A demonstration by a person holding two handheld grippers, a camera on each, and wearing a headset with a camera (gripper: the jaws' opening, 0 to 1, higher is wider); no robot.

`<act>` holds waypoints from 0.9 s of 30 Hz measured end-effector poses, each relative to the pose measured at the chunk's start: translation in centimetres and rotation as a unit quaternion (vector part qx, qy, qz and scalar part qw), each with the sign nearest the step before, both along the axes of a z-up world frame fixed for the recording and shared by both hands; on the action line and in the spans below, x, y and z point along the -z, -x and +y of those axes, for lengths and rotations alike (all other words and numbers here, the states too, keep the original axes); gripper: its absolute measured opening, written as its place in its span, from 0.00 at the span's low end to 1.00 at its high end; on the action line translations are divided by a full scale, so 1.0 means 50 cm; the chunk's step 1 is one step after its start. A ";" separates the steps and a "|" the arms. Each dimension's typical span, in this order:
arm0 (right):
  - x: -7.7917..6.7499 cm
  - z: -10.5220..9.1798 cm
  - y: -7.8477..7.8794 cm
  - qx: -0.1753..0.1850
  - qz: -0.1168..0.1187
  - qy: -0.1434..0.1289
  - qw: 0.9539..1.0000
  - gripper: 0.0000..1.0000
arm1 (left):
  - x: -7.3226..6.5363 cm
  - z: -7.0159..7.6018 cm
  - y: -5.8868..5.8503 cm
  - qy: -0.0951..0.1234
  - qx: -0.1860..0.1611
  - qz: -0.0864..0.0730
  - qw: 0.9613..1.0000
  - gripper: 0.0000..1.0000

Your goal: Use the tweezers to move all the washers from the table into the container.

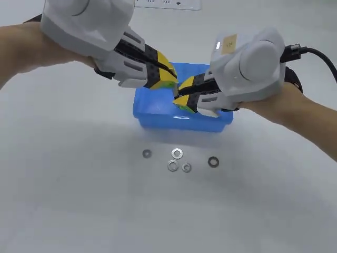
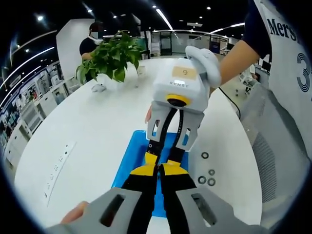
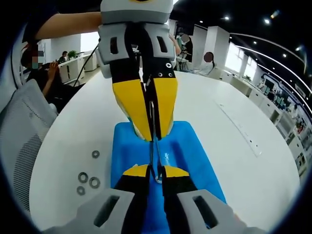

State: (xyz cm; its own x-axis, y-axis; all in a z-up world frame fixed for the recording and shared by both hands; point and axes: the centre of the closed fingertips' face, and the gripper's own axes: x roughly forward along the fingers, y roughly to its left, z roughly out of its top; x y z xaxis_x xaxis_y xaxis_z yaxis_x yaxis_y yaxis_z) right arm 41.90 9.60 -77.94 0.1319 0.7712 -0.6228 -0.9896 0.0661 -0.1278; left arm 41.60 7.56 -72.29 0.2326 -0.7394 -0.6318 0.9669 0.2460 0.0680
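pinching one pair of tweezers point(image 3: 152, 153) between them, the left tool point(image 3: 153, 138) and right tool point(image 3: 155, 169) hang over one blue container point(image 3: 190, 156) in the right gripper view. the head view shows five washers point(image 1: 177, 153) on the worktop point(image 1: 79, 200) before it.

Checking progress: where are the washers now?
In the head view, five washers lie clustered on the white table just in front of the blue container, on the person's side.
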 end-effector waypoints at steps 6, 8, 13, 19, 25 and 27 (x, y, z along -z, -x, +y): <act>-0.004 0.001 0.001 -0.004 -0.008 0.001 1.000 0.12 | -0.008 -0.003 0.003 -0.001 0.002 -0.004 1.000 0.06; -0.011 0.000 0.002 -0.004 -0.010 -0.001 1.000 0.12 | -0.013 -0.005 0.005 -0.004 0.006 -0.009 1.000 0.06; -0.037 -0.004 0.007 -0.003 -0.014 -0.010 1.000 0.11 | -0.039 -0.011 0.012 -0.005 0.015 -0.021 1.000 0.06; -0.073 -0.014 0.038 -0.011 -0.025 -0.014 1.000 0.11 | -0.082 -0.026 0.049 -0.001 0.031 -0.027 0.999 0.06; -0.111 -0.025 0.081 -0.020 -0.035 -0.017 0.999 0.10 | -0.118 -0.039 0.092 0.004 0.048 -0.040 0.998 0.06; -0.123 -0.029 0.095 -0.021 -0.037 -0.019 0.999 0.10 | -0.127 -0.041 0.104 0.007 0.049 -0.041 0.998 0.06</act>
State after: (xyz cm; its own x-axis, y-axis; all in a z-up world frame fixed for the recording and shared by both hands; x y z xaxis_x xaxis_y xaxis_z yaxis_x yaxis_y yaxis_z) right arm 37.17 8.18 -71.79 0.1435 0.7994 -0.5834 -0.9797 0.0312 -0.1982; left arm 36.41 5.53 -65.93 0.2101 -0.7698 -0.6027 0.9775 0.1525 0.1459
